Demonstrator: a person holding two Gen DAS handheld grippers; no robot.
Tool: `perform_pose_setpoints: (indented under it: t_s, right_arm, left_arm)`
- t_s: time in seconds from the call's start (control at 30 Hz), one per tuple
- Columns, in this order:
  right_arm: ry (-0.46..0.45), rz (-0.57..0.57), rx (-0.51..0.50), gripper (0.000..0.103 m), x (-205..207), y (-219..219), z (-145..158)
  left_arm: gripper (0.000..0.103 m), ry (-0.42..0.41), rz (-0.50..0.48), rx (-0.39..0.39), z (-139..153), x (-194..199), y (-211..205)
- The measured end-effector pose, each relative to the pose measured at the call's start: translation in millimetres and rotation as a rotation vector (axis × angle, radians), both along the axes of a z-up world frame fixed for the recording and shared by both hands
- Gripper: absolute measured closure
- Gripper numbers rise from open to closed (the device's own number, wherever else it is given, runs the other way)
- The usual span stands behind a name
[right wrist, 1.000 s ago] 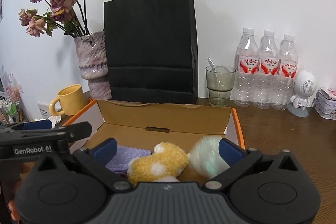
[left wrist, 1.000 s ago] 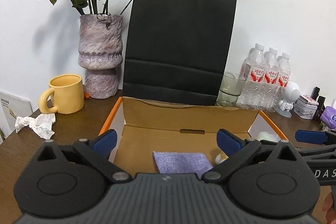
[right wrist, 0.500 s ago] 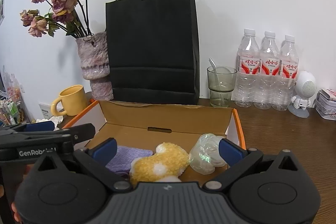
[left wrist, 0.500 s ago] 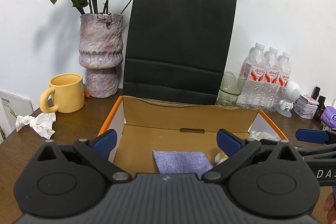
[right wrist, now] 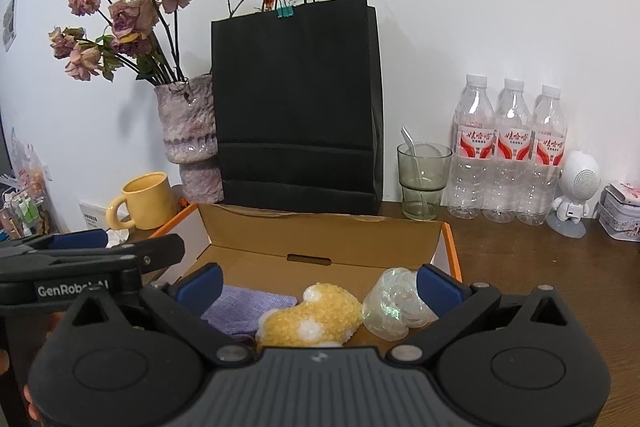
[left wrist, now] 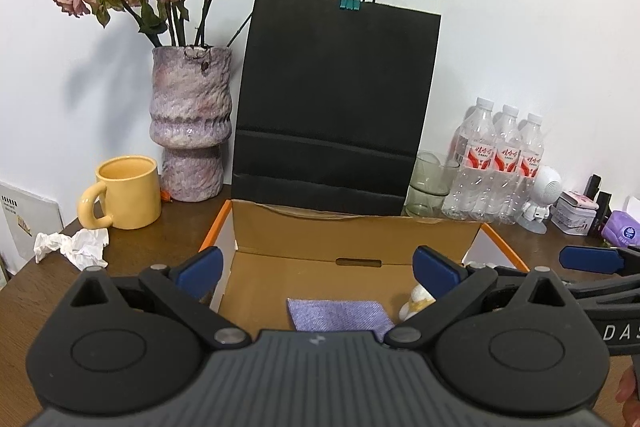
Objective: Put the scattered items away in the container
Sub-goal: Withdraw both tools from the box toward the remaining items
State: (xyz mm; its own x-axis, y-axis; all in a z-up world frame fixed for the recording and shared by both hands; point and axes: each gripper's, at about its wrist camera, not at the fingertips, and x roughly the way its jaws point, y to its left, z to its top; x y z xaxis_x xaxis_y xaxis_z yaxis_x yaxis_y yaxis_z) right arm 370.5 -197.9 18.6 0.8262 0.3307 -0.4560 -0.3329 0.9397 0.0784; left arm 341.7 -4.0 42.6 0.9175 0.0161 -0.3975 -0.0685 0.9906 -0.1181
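An open cardboard box (left wrist: 352, 233) with orange edges stands on the brown table; it also shows in the right wrist view (right wrist: 320, 237). Inside lie a folded purple cloth (left wrist: 340, 315) (right wrist: 244, 307), a yellow and white plush toy (right wrist: 312, 319) (left wrist: 416, 301) and a clear crumpled plastic item (right wrist: 396, 307). My left gripper (left wrist: 316, 267) is open and empty over the box's near left part. My right gripper (right wrist: 318, 281) is open and empty over the box, with the plastic item just inside its right finger. A crumpled white tissue (left wrist: 72, 245) lies on the table left of the box.
Behind the box stand a black paper bag (left wrist: 336, 99), a vase of dried roses (left wrist: 192, 123), a yellow mug (left wrist: 124, 193), a glass (right wrist: 422, 179) and three water bottles (right wrist: 510, 155). A small white robot figure (right wrist: 574, 195) and tins sit at the right.
The clear plastic item dropped from beside my right gripper's right finger and came to rest in the box beside the plush toy. Both grippers stayed open and barely moved.
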Motion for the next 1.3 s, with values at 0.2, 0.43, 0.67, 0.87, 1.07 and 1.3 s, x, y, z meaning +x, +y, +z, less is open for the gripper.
perform_pose_setpoints:
  t_s: [0.2,0.43,0.67,0.87,1.07,1.3]
  right_arm:
    - [-0.017,0.015,-0.012,0.000,-17,1,8]
    - [-0.039,0.036,-0.004,0.000,-59,-13,13]
    - [-0.033,0.019,-0.044,0.000,-100,-24,0]
    - [0.020,0.021,-0.026,0.000,-131,-21,-25]
    - [0.085,0.039,-0.035,0.000,-161,2,-50]
    - [0.117,0.054,-0.059,0.009,-195,46,-68]
  left_arm:
    - [0.000,-0.036,-0.012,-0.027,12,-23,11]
    - [0.000,-0.026,-0.027,-0.032,13,-64,32]
    - [0.000,0.014,-0.037,0.006,-3,-104,50]
    - [0.000,0.067,-0.062,0.010,-24,-134,55]
    - [0.000,0.116,-0.090,-0.003,-45,-167,59]
    - [0.000,0.161,-0.082,0.004,-61,-197,79]
